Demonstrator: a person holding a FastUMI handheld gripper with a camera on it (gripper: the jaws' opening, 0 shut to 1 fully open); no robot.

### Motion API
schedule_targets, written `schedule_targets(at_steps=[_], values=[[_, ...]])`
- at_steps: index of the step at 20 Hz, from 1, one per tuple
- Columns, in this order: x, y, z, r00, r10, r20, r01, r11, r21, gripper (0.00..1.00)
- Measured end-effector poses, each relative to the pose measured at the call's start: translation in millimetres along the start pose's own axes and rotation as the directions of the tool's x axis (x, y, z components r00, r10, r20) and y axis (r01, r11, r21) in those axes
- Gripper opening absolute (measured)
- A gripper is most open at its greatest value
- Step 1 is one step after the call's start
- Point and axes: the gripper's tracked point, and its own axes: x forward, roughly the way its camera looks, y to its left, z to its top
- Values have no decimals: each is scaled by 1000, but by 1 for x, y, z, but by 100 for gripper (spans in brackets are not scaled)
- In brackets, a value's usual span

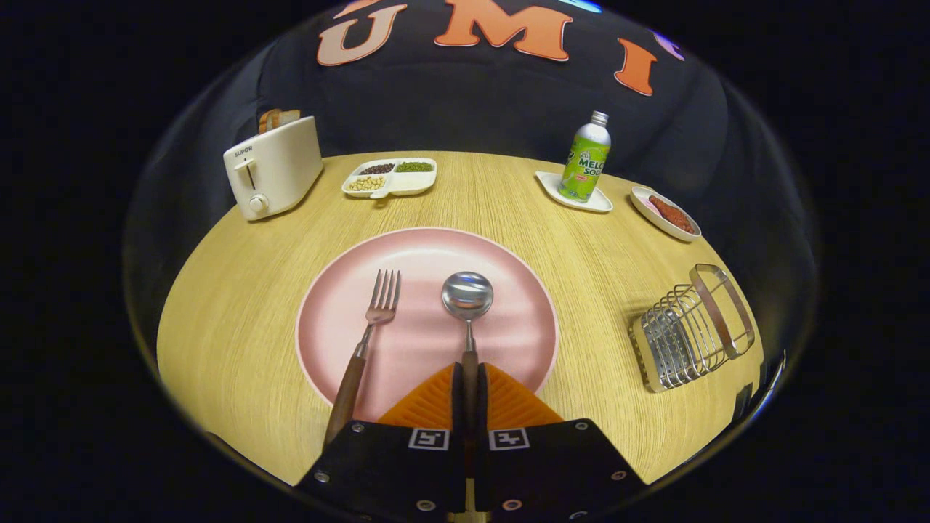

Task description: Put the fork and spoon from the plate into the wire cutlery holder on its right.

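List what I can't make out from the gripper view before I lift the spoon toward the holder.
- Gripper: jaws closed on the wooden handle of the steel spoon; the handle's rear end is hidden between them.
- Wooden-handled steel fork: its handle end is covered by the gripper body.
- Round pink plate: near rim hidden behind the jaws.
- Wire cutlery holder: strongly bent by the fisheye lens, so its inside is unclear.

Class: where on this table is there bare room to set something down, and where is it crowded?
Bare wood lies between the pink plate and toaster, and between plate and wire cutlery holder. The back is crowded: snack tray, soda bottle, small dish. The gripper is shut on the spoon, beside the fork.
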Motion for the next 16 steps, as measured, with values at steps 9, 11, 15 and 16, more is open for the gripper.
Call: schedule_targets(at_steps=[9, 11, 15, 16], values=[[-45, -19, 28, 997, 73, 17, -74, 997, 14, 5], [-58, -37, 41, 998, 48, 44, -48, 999, -5, 6], [-83, -63, 54, 998, 42, 50, -43, 999, 15, 5], [-87, -71, 54, 998, 42, 46, -43, 999, 23, 5]])
